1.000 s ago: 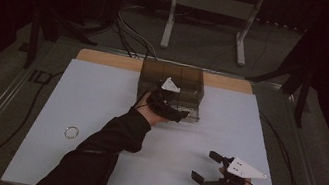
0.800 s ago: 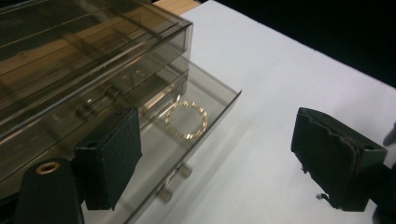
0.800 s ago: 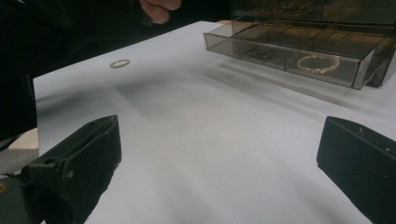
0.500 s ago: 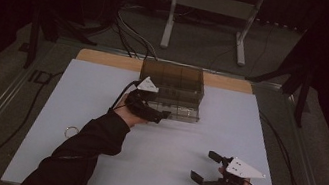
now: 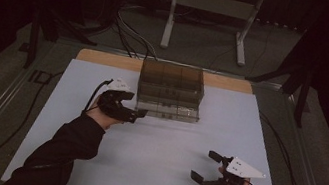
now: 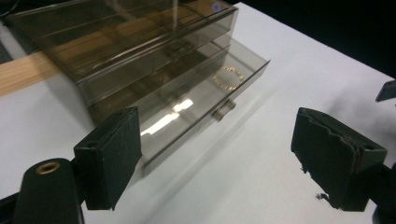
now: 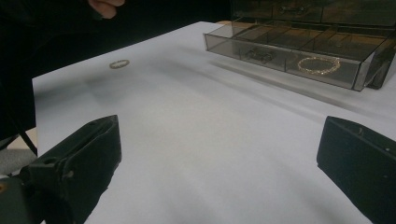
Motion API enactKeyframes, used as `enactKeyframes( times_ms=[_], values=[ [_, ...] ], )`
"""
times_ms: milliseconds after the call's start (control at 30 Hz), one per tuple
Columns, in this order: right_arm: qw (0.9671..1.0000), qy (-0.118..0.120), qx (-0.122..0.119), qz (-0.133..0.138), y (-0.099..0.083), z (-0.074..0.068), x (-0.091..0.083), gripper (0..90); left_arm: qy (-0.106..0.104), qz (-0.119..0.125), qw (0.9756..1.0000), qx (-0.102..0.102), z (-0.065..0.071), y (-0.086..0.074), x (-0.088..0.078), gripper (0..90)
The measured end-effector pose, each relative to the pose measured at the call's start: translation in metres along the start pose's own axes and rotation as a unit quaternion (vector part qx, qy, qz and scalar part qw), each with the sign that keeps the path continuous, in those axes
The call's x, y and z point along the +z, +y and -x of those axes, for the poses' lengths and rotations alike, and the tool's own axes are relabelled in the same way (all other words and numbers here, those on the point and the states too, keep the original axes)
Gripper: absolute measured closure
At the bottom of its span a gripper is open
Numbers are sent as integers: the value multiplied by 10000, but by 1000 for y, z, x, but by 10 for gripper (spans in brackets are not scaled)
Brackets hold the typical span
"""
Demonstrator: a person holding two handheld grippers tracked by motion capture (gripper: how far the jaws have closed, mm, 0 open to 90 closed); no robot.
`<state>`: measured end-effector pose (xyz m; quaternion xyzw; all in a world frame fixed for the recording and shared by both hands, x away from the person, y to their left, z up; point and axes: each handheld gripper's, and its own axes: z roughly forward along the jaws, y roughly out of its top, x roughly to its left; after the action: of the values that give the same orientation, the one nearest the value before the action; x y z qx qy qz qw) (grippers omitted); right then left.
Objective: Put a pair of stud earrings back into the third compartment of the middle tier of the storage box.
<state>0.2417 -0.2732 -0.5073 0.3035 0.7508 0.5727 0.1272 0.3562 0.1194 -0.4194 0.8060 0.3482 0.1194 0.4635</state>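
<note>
One bracelet (image 7: pixel 119 63) lies loose on the table (image 5: pixel 162 153), far left, hidden in the high view by the sleeve. The left gripper (image 5: pixel 141 114), jaws spread and empty, is just left of the box (image 5: pixel 172 81). Its one open drawer (image 6: pixel 205 105) holds a second bracelet (image 6: pixel 228 77) and a dark, unclear item. The right gripper (image 5: pixel 206 166), spread and empty, is near the right.

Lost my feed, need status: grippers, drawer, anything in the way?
Left gripper open, empty, beside organizer. Right gripper open, empty, near edge. Bottom drawer open, bracelet inside. Nothing in the way.
</note>
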Motion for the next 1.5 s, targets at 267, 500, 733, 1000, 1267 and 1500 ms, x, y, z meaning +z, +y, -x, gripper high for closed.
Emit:
enactKeyframes(
  times_ms=[267,500,733,1000,1267,1500],
  values=[
    [10000,4,-25,-22,0,0,1,0,214,24,9996,-172,-18,-27,-36,176],
    [10000,-1,-13,-47,0,-1,1,0,452,63,9984,-319,-31,-52,-59,180],
    [10000,-7,-26,-59,0,-1,2,0,546,92,9974,-466,-40,-75,-74,180],
    [10000,5,-26,-85,0,-2,3,0,824,118,9942,-674,-55,-109,-97,189],
    [10000,4,-15,-89,0,-2,4,0,816,86,9932,-821,-56,-141,-109,262],
    [9999,37,-9,-109,1,-3,5,0,815,-134,9928,-869,-56,-163,-110,383]
  ],
)
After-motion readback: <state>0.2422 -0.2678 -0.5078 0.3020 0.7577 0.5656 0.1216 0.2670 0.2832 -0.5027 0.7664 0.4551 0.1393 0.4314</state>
